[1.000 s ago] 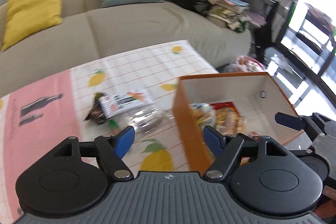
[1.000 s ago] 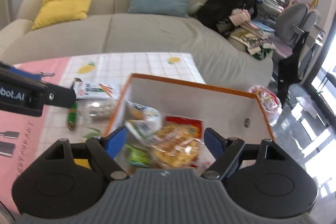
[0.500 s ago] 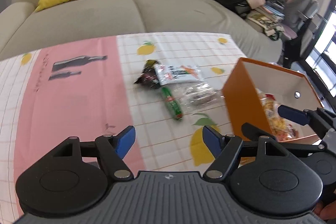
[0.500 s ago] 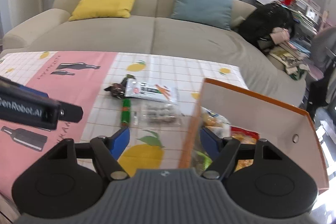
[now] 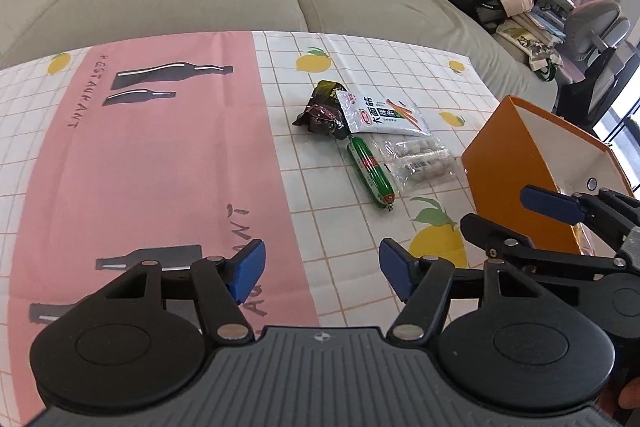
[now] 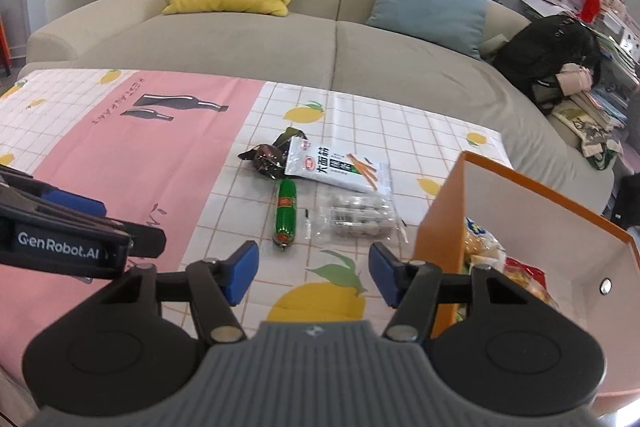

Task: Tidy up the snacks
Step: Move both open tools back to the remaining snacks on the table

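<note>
Both tongs have been drawn back from the orange box (image 6: 438, 211), and the left tongs (image 5: 320, 269) and right tongs (image 6: 312, 273) are held wide and empty. Several packets are already stowed in the box; four snacks are left on the counter (image 6: 168, 163) beside it: a white packet (image 6: 340, 169), a green sausage (image 6: 286, 211), a clear pack (image 6: 356, 217) and a dark wrapper (image 6: 266, 157), clustered, some touching.

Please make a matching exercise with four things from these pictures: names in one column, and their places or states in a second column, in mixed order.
Things:
1. green sausage stick
2. white flat snack packet
3. orange cardboard box
4. right gripper

Places or states:
A. holds several snacks already
B. open, holds nothing
C. overlaps a dark crumpled wrapper
D. lies left of a clear plastic snack pack

Pairs: 1-D, 2-C, 3-A, 4-B
</note>
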The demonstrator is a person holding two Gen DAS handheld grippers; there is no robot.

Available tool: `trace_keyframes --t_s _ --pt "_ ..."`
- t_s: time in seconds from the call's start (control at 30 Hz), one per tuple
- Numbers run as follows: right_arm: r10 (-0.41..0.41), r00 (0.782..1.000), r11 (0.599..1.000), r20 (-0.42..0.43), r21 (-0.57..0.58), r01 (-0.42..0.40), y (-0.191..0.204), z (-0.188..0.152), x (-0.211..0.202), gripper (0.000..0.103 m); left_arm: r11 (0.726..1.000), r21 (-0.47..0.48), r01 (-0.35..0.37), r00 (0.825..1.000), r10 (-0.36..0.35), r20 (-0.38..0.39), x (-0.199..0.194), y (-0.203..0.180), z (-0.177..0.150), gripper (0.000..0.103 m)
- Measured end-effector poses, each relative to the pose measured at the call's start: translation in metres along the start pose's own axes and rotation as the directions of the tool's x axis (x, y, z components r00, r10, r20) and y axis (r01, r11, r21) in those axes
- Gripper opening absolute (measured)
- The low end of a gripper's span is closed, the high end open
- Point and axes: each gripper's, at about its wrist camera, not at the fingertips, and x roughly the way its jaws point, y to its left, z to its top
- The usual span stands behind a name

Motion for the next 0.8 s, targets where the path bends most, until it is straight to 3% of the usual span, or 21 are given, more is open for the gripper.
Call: trace_keyframes --t_s 0.4,0.57,0.8 --pt "0.008 0.997 0.999 -0.081 -0.040 -0.011 -0.011 0.020 0.046 0.055 0.998 0.003 0.059 0.998 -0.059 -0.007 0.028 0.011 0.028 0.077" --pt "0.021 0.993 0.999 -0.119 -0.035 -0.025 -0.019 0.029 0.065 0.045 0.996 0.004 0.089 0.996 -0.088 -0.031 0.049 0.002 0.043 0.077" --pt "0.029 0.988 0.996 -0.150 -0.075 -0.041 -0.035 0.038 0.082 0.039 0.988 -0.052 0.147 0.985 -0.151 -0.081 0.088 -0.014 0.061 0.063"
